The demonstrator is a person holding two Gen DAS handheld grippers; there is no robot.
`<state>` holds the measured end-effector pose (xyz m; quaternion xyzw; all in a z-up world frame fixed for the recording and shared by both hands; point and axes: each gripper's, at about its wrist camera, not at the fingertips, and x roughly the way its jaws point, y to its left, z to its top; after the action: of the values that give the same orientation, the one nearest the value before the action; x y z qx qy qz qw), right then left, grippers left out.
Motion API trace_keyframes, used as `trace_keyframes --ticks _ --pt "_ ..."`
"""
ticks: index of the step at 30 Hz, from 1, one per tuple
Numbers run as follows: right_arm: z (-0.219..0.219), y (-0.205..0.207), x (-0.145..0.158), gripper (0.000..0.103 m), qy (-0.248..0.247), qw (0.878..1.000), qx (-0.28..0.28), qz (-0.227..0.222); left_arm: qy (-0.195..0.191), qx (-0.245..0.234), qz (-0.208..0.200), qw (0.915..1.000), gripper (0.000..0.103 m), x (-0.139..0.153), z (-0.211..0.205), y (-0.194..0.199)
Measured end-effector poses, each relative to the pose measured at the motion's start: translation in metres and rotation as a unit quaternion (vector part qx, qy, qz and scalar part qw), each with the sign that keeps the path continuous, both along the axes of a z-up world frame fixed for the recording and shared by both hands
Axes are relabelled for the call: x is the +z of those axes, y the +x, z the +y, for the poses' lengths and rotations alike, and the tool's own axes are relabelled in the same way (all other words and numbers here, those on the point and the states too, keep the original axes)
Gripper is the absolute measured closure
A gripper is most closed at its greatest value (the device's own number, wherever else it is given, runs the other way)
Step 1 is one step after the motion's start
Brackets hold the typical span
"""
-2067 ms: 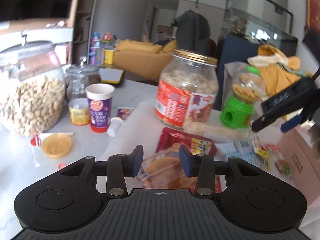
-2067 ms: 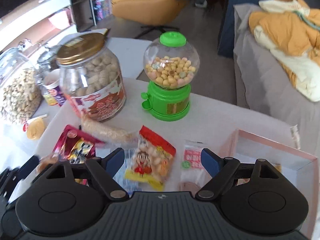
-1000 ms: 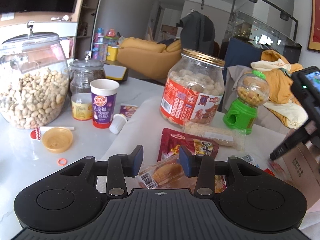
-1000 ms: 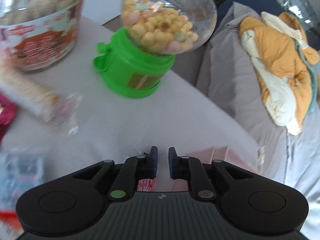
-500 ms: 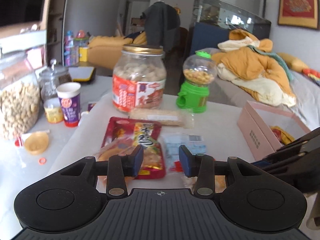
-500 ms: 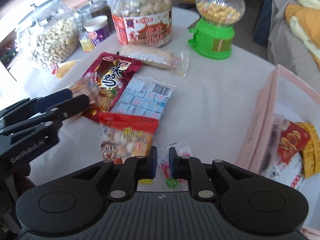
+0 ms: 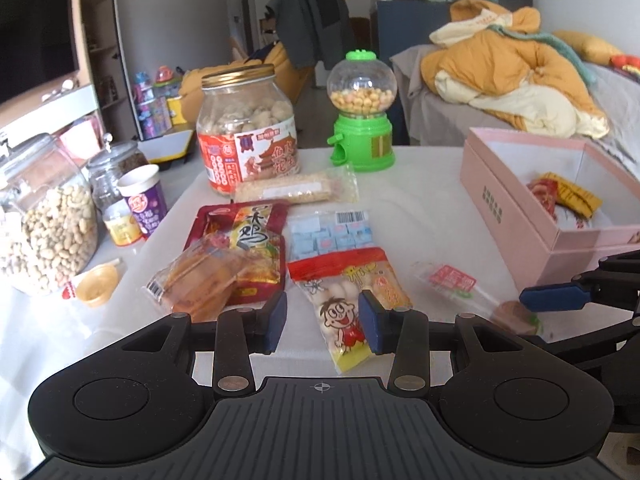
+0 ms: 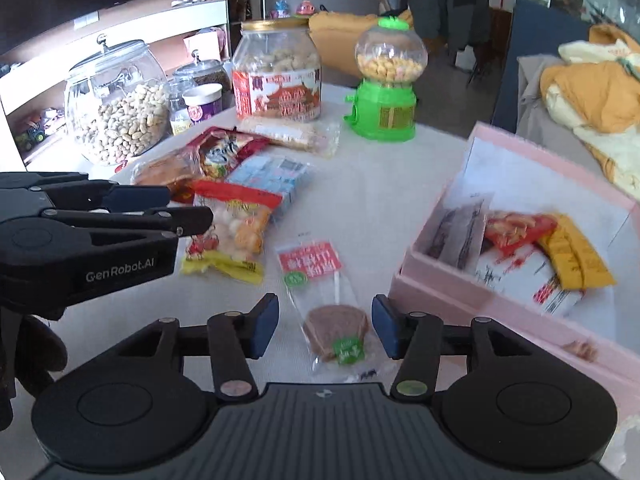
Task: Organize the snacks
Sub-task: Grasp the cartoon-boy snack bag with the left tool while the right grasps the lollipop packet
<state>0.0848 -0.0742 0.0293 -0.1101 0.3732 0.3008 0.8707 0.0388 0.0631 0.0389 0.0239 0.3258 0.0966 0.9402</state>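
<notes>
My left gripper (image 7: 322, 323) is open, its jaws either side of a red and yellow cartoon snack bag (image 7: 350, 296) on the white table. My right gripper (image 8: 325, 326) is open, its jaws either side of a clear packet with a brown disc (image 8: 335, 334). That packet also shows in the left wrist view (image 7: 460, 282). An open pink box (image 8: 448, 292) with several packets inside stands to the right. Loose on the table lie a red packet (image 7: 236, 236), a bread pack (image 7: 200, 276), a blue-cube bag (image 7: 332, 234) and a long rice bar (image 7: 296, 190).
At the back stand a red-labelled jar (image 7: 246, 132), a green candy dispenser (image 7: 362, 116), a big peanut jar (image 7: 44, 220), a small glass jar (image 7: 114, 168), a purple cup (image 7: 144, 200) and a yellow lid (image 7: 96, 284). A bed with an orange quilt (image 7: 512, 76) lies behind.
My right gripper has opened and now sits over the brown-disc packet beside the pink box. My left gripper has shifted right from the bread pack to the cartoon snack bag.
</notes>
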Motion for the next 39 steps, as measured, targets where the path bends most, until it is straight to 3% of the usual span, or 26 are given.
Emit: trace_keyframes --ticks 3,5,13,15,18,20,22,25,28,33,34,36,39 --pt "-0.004 -0.005 -0.007 0.053 0.01 1.0 -0.013 -0.015 0.022 0.001 0.013 0.9997 0.057 -0.005 -0.004 0.003" --pt "-0.005 -0.01 -0.009 0.065 0.006 0.999 -0.029 -0.034 0.032 -0.001 0.014 0.9994 0.055 -0.008 -0.005 0.004" --pt "-0.03 -0.027 -0.013 0.065 0.036 0.998 -0.05 -0.034 0.092 0.013 0.007 0.9956 0.055 -0.008 0.003 0.004" --pt "-0.035 -0.032 -0.013 0.065 0.044 0.997 -0.053 -0.031 0.066 0.036 0.0 0.9972 0.056 -0.004 0.02 0.001" --pt "-0.039 -0.037 -0.013 0.062 0.048 0.997 -0.054 -0.029 -0.028 0.052 -0.013 0.9982 0.057 0.004 0.045 -0.006" --pt "-0.038 -0.036 -0.013 0.059 0.046 0.997 -0.055 -0.028 -0.09 0.041 -0.006 0.9951 0.059 0.006 0.05 -0.005" --pt "-0.038 -0.035 -0.013 0.055 0.046 0.997 -0.055 -0.026 -0.108 0.017 0.002 0.994 0.059 0.006 0.04 -0.001" --pt "-0.038 -0.036 -0.014 0.051 0.045 0.997 -0.058 -0.028 -0.061 -0.02 0.0 0.998 0.059 0.005 0.006 0.005" --pt "-0.039 -0.036 -0.014 0.041 0.044 0.996 -0.066 -0.028 0.019 -0.051 0.017 0.9984 0.055 -0.003 -0.027 0.013" --pt "-0.042 -0.034 -0.015 0.036 0.048 0.996 -0.076 -0.023 0.145 -0.063 0.017 0.9872 0.055 -0.02 -0.045 0.01" --pt "-0.041 -0.034 -0.015 0.036 0.048 0.996 -0.076 -0.023 0.154 -0.057 0.019 0.9862 0.055 -0.022 -0.043 0.01" --pt "-0.04 -0.035 -0.015 0.034 0.047 0.996 -0.073 -0.022 0.128 -0.058 0.037 0.9893 0.058 -0.026 -0.036 0.011" --pt "-0.04 -0.034 -0.015 0.033 0.047 0.996 -0.072 -0.021 0.114 -0.059 0.029 0.9913 0.058 -0.025 -0.031 0.011"
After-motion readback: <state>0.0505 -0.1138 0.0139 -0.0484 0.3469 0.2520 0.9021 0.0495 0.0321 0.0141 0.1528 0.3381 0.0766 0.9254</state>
